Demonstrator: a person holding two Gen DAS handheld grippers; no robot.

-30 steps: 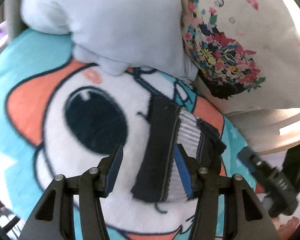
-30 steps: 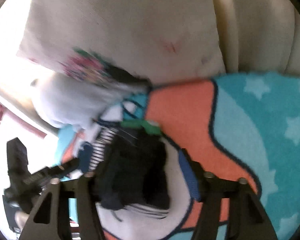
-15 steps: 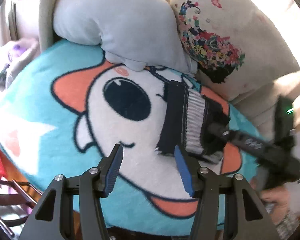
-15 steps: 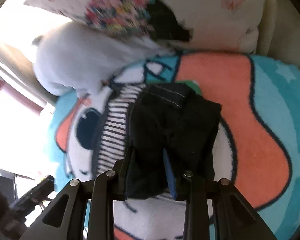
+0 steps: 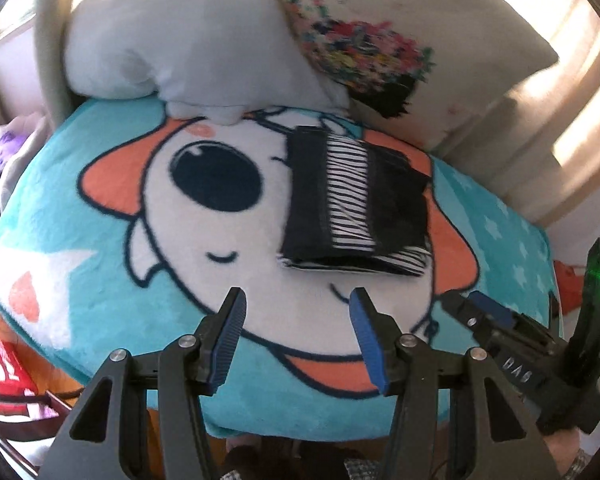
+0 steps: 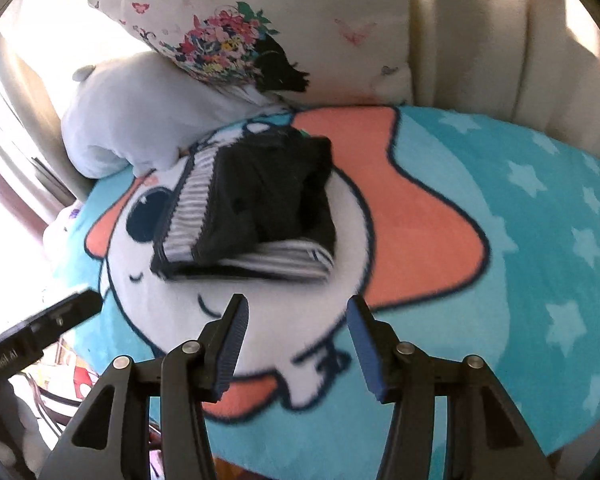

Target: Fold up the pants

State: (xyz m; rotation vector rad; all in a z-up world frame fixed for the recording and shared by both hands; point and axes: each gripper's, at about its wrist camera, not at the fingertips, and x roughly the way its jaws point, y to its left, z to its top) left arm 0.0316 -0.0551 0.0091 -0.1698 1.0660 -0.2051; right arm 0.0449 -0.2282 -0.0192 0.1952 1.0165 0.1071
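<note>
The pants lie folded into a compact black bundle with a black-and-white striped panel, on the cartoon-print blanket. In the right wrist view the same pants sit just beyond my fingers. My left gripper hovers open short of the bundle, nothing between its blue pads. My right gripper is opening, with nothing between its pads, and stands clear of the cloth. It also shows at the lower right of the left wrist view as the right gripper.
A pale blue plush cushion and a floral cream pillow rest against the sofa back behind the blanket. A red bag and clutter lie off the blanket's left edge. The blanket's front edge drops away below my fingers.
Both grippers pulled back from the pants. The right gripper let go of the black cloth it was pinching and opened. The bundle now lies by itself, farther from both sets of fingers.
</note>
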